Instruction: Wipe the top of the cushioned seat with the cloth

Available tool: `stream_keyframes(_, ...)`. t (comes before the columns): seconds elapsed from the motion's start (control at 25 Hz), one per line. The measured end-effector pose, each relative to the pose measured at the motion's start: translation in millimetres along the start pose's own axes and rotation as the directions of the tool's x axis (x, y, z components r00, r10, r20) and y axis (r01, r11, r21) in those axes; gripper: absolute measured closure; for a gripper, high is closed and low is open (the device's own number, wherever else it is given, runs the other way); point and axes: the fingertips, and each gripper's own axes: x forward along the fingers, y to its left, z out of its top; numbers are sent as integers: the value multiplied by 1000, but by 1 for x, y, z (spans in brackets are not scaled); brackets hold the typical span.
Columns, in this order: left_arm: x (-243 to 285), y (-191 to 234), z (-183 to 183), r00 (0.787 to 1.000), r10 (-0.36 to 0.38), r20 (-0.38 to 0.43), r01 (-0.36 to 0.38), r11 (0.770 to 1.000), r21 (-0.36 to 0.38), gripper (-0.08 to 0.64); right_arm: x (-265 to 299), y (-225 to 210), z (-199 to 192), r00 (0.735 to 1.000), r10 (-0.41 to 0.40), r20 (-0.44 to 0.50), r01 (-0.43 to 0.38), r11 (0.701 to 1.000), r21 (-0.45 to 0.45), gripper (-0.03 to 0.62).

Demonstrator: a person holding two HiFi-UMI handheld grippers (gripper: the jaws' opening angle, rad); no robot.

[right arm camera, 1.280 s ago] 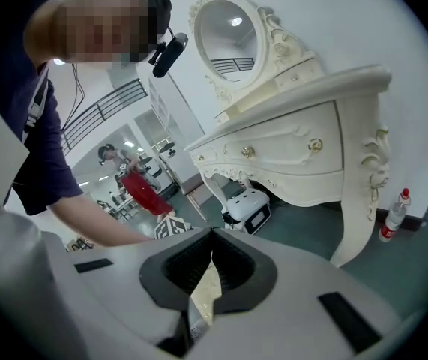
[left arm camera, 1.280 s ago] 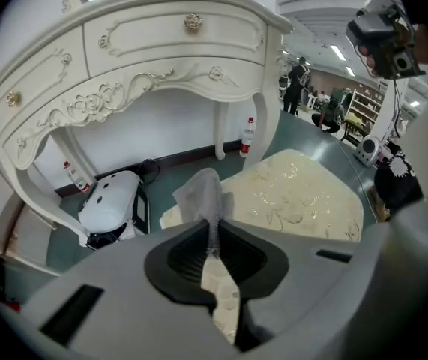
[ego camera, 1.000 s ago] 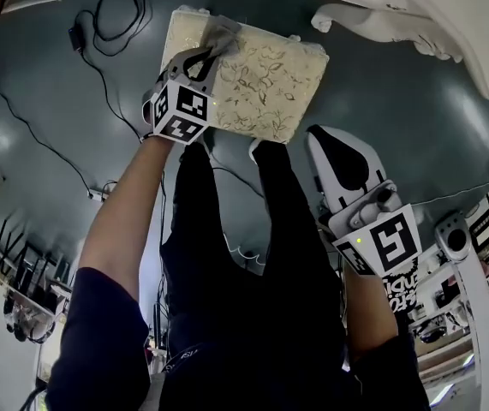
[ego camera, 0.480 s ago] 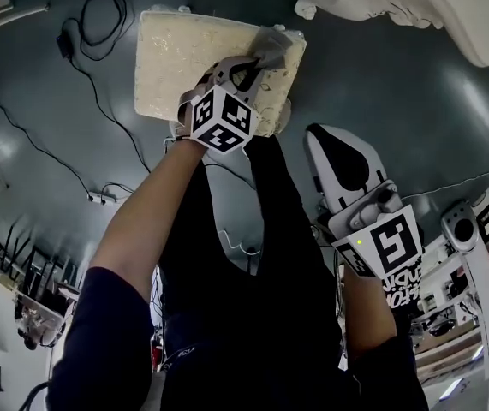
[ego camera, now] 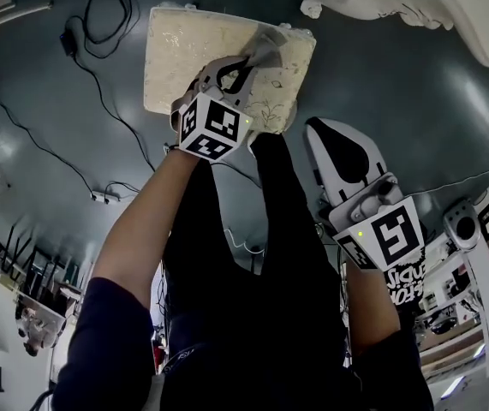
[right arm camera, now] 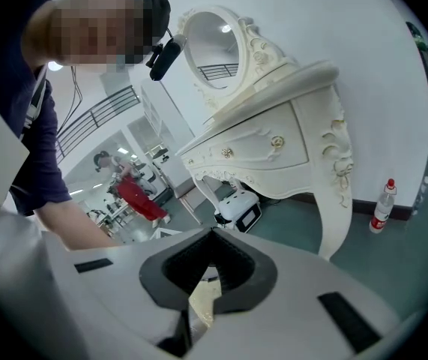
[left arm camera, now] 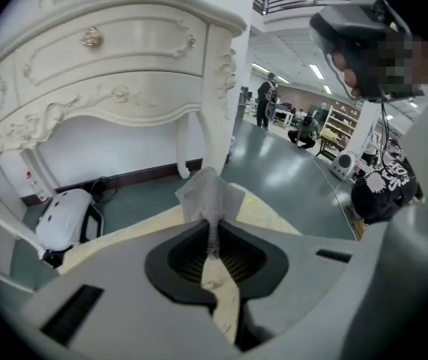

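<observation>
Grey cloth (ego camera: 269, 42) — pinched by left tool (ego camera: 254, 56) — rests on cushioned seat (ego camera: 182, 51).

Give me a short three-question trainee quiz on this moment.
1. True or false: the left gripper is shut on the cloth.
2. The cloth is over: A) the floor, B) the seat, C) the dresser.
3. Which gripper is off the seat, shut and empty?
Key: 1 true; 2 B; 3 the right gripper.
</observation>
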Motion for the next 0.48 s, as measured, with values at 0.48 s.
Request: stream_keyframes(0.48, -85, 104, -120, 970, 199, -137, -210, 975, -72, 528, 44, 62, -6, 997, 58, -42, -59, 998, -12, 568)
